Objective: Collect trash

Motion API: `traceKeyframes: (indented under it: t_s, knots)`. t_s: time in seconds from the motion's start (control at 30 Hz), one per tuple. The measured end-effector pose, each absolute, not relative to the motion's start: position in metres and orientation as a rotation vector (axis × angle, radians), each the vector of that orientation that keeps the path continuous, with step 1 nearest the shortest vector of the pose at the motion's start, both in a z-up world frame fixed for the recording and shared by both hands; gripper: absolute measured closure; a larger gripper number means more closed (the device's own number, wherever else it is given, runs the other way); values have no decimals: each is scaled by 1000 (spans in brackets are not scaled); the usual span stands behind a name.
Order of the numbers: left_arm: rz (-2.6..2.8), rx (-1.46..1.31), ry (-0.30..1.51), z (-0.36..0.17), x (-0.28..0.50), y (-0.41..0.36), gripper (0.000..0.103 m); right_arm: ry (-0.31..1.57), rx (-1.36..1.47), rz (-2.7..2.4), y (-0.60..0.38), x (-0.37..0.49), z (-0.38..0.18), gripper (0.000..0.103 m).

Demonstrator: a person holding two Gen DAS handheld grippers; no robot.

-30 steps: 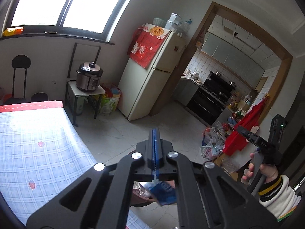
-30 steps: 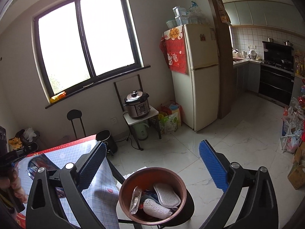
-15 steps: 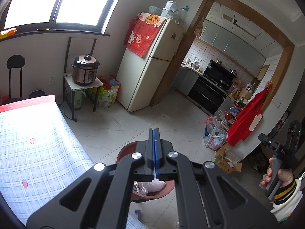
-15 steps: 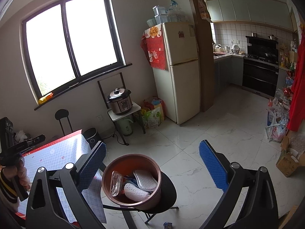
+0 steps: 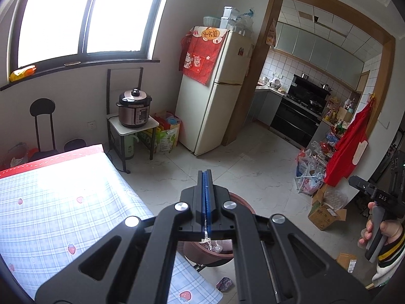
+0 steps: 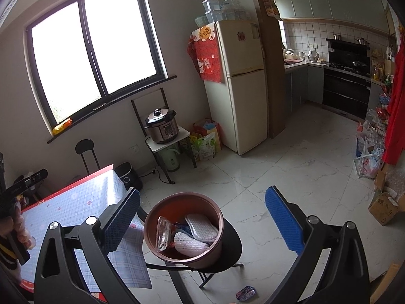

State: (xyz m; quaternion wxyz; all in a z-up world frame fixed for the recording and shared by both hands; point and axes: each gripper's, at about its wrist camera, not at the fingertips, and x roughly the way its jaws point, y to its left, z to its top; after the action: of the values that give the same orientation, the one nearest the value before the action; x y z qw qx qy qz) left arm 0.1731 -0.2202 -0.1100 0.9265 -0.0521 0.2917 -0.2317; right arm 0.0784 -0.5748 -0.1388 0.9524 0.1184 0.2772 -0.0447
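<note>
While the left gripper (image 5: 205, 197) hides the bin (image 6: 183, 228), the right view shows trash (image 6: 188, 235) inside (wrappers).

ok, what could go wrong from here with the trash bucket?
1. A wrapper lies on the floor beside the stool, outside the bucket; it could get missed.
2. The bucket sits on that small stool, so a nudge from the open right tongs or the shut left tongs might tip it.

Bright window (image 6: 93, 58) left of cream fridge (image 6: 240, 86); right of fridge, seemingly a kitchen (image 6: 341, 76); pale tiled floor (image 6: 291, 172).
</note>
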Motion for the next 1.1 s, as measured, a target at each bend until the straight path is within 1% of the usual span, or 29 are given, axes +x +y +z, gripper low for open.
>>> traceKeyframes:
  t_s: [0.3, 0.33, 0.37, 0.4, 0.47, 0.5, 0.57, 0.6, 0.63, 0.67, 0.73, 1.1]
  knots:
    - [-469, -84, 556, -77, 133, -171, 97, 543, 190, -99, -500, 55, -112, 6]
    - [-475, -83, 553, -75, 129, -165, 91, 541, 186, -94, -490, 51, -110, 6]
    - [-482, -80, 552, -73, 124, -159, 82, 539, 178, -90, -480, 47, -107, 6]
    - [-490, -74, 550, -71, 118, -153, 77, 537, 167, -92, -469, 43, -106, 6]
    - [-508, -51, 544, -70, 107, -143, 60, 534, 151, -103, -450, 35, -102, 6]
    - [-513, -36, 538, -68, 101, -138, 56, 532, 152, -107, -442, 31, -101, 6]
    - [-524, -12, 526, -66, 90, -129, 36, 531, 158, -110, -427, 25, -98, 6]
    - [-528, -4, 518, -65, 83, -125, 30, 533, 158, -111, -420, 22, -97, 6]
    - [-529, 3, 509, -63, 77, -120, 16, 534, 156, -115, -413, 19, -96, 6]
    - [-527, 11, 500, -62, 71, -115, 8, 534, 151, -119, -406, 15, -95, 6]
    - [-530, 31, 485, -60, 60, -107, 6, 534, 143, -125, -393, 10, -94, 6]
    - [-538, 18, 492, -58, 46, -72, 6, 520, 127, -163, -352, -13, -87, 6]
